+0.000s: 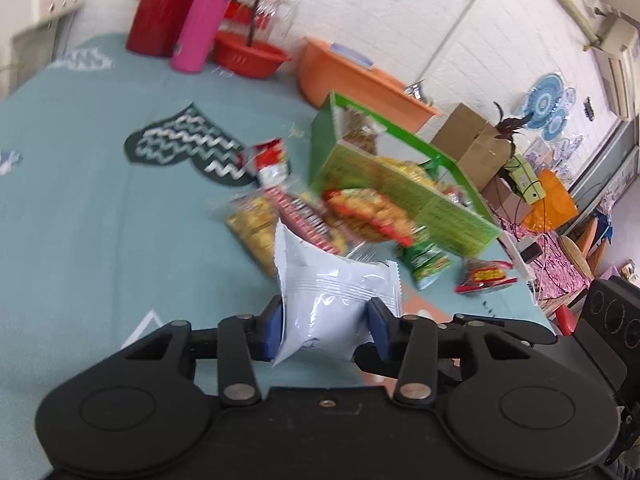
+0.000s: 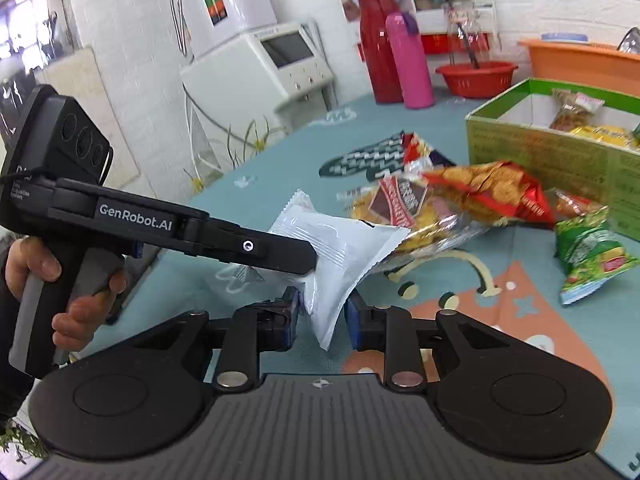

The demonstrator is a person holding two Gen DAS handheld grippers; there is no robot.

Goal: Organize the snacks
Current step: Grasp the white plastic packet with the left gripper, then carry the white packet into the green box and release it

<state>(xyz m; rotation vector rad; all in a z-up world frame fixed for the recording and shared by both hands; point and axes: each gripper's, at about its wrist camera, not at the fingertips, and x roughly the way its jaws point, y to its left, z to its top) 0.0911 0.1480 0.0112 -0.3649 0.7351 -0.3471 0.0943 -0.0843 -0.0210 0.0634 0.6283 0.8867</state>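
The white snack packet (image 1: 332,300) is held clear of the teal tablecloth (image 1: 100,208), short of the green box (image 1: 404,184) into which some snacks are already sorted. It is pinched across its middle by the left gripper (image 1: 326,326), whose blue pads are pressed into both sides. In the right wrist view the right gripper (image 2: 322,314) is placed around the packet's lower end, pads close on either side; whether they actually clamp it cannot be told. This two-point arrangement is judged to be a handover or a steadying hold. The packet's long axis runs diagonally, one crimped end (image 2: 300,200) pointed up and away, the other down toward the right gripper.
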